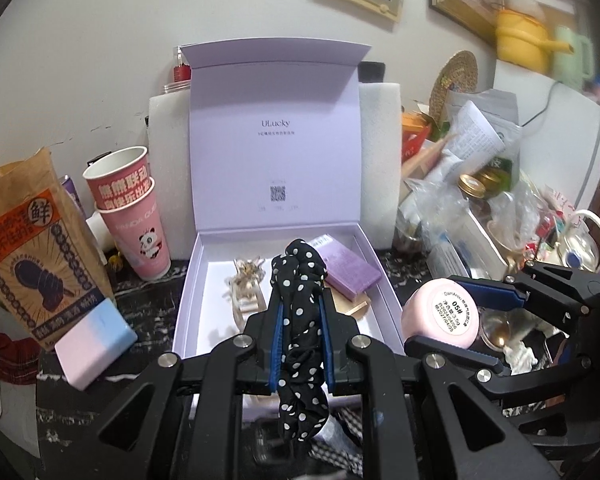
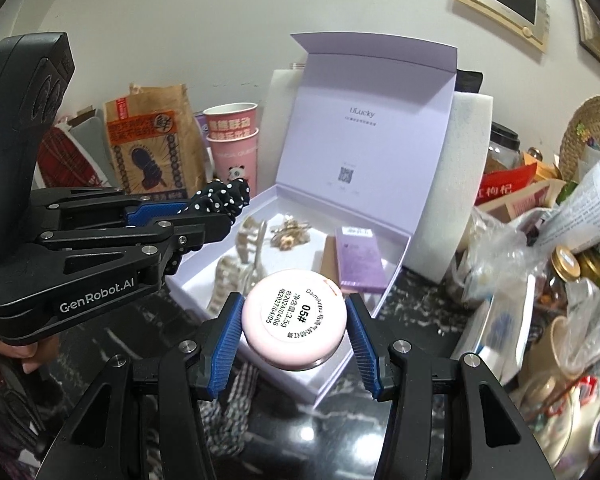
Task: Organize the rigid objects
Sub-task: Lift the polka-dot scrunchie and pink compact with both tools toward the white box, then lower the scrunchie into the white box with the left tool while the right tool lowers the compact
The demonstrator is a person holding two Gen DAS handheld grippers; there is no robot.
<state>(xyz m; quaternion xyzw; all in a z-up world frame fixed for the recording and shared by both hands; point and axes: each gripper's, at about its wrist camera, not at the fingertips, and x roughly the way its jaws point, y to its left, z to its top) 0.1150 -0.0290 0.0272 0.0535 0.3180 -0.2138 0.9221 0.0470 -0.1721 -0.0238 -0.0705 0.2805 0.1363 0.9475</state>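
Sitting between right jaws — pink compact [image 2: 294, 320]; between left jaws — polka-dot scrunchie [image 1: 300, 312].

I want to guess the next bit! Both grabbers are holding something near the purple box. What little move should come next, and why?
Probably lower the right gripper and let the round pink compact go onto the bare white floor of the open box. It hangs just over the box's near corner, and the hair claw clip and purple card already lie further in.
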